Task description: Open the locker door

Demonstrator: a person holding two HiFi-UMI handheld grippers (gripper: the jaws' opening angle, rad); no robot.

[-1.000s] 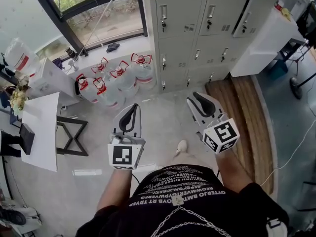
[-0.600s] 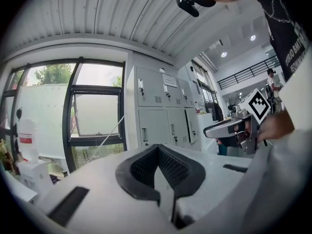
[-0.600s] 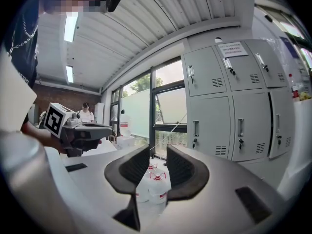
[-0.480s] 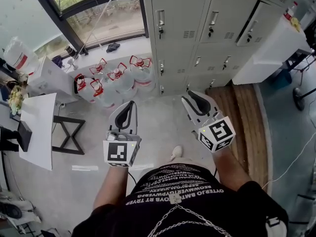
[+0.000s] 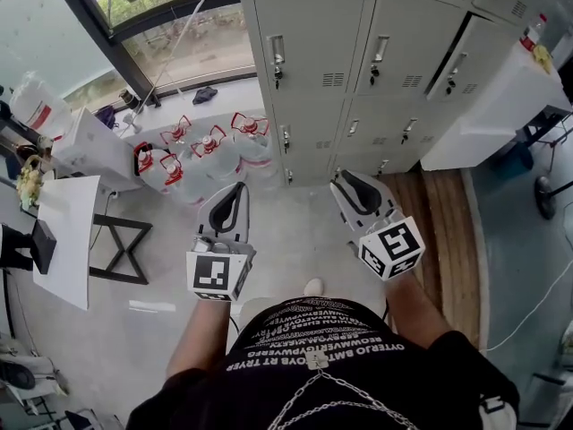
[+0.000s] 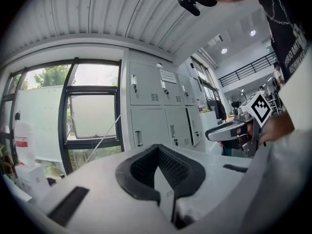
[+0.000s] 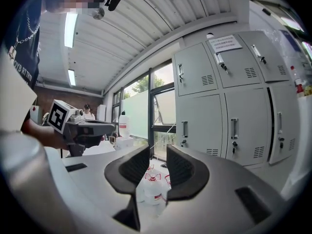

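A bank of grey lockers (image 5: pixel 358 52) with shut doors stands ahead, each door with a small handle (image 5: pixel 277 56) and a lock. In the head view both grippers hang in front of my body, well short of the lockers. My left gripper (image 5: pixel 235 192) points toward the floor near the water bottles; in the left gripper view its dark pads (image 6: pixel 146 167) meet, with nothing between them. The right gripper (image 5: pixel 346 183) points at the lower lockers. Its pads (image 7: pixel 185 167) stand a little apart, with only the distant bottles showing through the gap. The lockers (image 7: pixel 234 126) fill the right of that view.
Several large water bottles with red handles (image 5: pixel 210 146) stand on the floor left of the lockers, under a window (image 5: pixel 179 25). A white table (image 5: pixel 67 236) is at the left, a wooden platform (image 5: pixel 439 213) and a white cabinet (image 5: pixel 497 101) at the right.
The lockers have slid lower and nearer in the head view. Both grippers keep much the same pose in front of the body, jaws unchanged.
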